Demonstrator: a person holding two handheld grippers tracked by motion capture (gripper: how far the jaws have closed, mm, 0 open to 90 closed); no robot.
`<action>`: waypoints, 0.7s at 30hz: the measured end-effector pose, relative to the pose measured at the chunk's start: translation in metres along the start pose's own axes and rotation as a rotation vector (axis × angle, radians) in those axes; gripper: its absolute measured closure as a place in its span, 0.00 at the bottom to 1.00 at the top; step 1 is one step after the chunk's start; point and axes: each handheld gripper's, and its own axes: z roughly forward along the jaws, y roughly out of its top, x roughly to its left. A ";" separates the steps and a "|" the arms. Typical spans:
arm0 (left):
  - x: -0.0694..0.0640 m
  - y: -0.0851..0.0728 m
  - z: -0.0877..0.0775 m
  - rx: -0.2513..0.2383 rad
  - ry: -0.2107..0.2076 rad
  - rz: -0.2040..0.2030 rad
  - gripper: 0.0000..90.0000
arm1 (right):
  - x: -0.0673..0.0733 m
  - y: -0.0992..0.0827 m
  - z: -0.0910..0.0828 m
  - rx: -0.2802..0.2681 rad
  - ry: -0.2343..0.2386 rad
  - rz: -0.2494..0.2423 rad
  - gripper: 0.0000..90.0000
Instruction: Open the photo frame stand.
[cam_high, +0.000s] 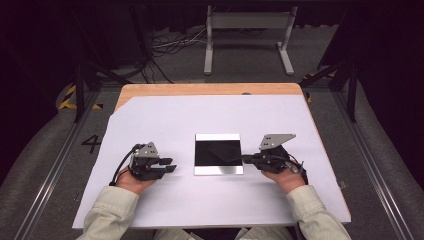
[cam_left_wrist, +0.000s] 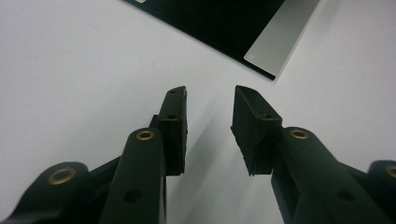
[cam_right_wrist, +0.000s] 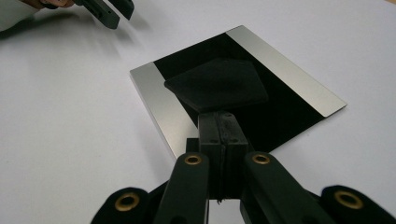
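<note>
At the left of the high view, the left hand-held gripper (cam_high: 169, 165) rests low over the white sheet (cam_high: 165, 120) that covers most of the desk (cam_high: 150, 90), its tips pointing toward the middle. In the left gripper view its two black jaws stand spread apart with nothing between them, only bare white sheet showing in the gap, and the near corner of the plate lies just ahead of them, apart from the tips.

In the middle lies the square plate (cam_high: 218, 170), flat on the sheet: a black face with a silvery strip along its far edge and another along its near edge. On the black face sits a dark cloth piece (cam_right_wrist: 217, 84), five-sided in outline and lifted a little off the plate, with one corner running out toward the right.

At the right, the right hand-held gripper (cam_high: 244, 158) reaches in level from the plate's right edge. In the right gripper view its jaws are pressed together, pinching the near corner of the dark cloth piece, whose body spreads out beyond the tips over the black face. The left hand-held gripper shows far off at that view's top left corner.
</note>
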 end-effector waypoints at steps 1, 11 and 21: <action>0.000 0.000 0.000 0.000 0.002 -0.002 0.73 | 0.000 0.000 -0.001 -0.002 -0.002 0.000 1.00; 0.000 0.001 0.001 0.000 0.000 -0.004 0.73 | -0.002 0.003 -0.014 -0.024 -0.063 0.003 1.00; 0.001 0.001 0.001 0.000 -0.001 -0.005 0.73 | -0.001 0.010 -0.026 -0.067 -0.103 0.035 0.93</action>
